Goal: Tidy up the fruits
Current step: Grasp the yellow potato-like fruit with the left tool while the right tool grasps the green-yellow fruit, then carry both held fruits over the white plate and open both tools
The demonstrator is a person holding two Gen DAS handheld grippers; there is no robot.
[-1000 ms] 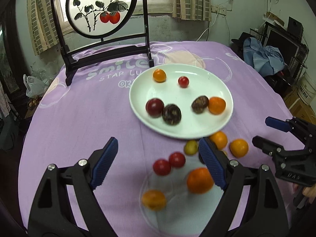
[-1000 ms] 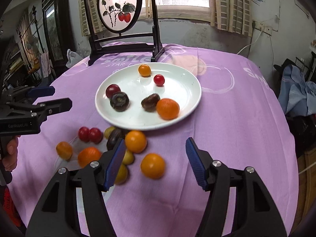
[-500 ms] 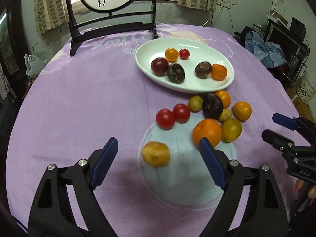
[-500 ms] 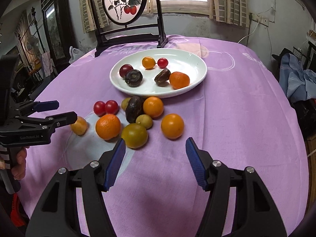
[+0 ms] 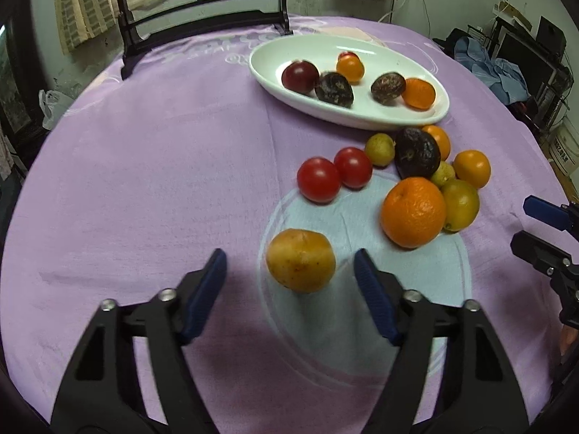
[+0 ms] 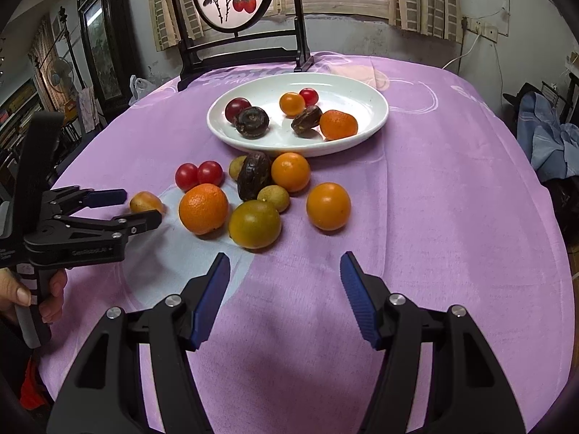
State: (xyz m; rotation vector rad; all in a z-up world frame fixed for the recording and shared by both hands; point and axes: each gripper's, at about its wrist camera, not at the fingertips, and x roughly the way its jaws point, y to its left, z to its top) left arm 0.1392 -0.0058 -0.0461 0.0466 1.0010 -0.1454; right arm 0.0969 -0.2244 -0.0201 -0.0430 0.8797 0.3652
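Between the spread fingers of the left gripper (image 5: 290, 275) sits a yellow fruit (image 5: 300, 259), ungripped; 11 loose fruits lie at 6 o'clock of the white plate (image 6: 365, 97). Right gripper (image 6: 285, 282) hangs released, empty.

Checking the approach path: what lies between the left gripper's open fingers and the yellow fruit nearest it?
Nothing: in the left wrist view only bare cloth separates the open left gripper from the yellow fruit.

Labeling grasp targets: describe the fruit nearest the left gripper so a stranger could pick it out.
Start at the white plate on the purple cloth, then come down past the loose fruit cluster. The yellow-brown fruit lies alone on the pale blue circle print, just ahead of the left gripper. Its neighbours huddle together; it touches none, and its skin is dull and speckled.
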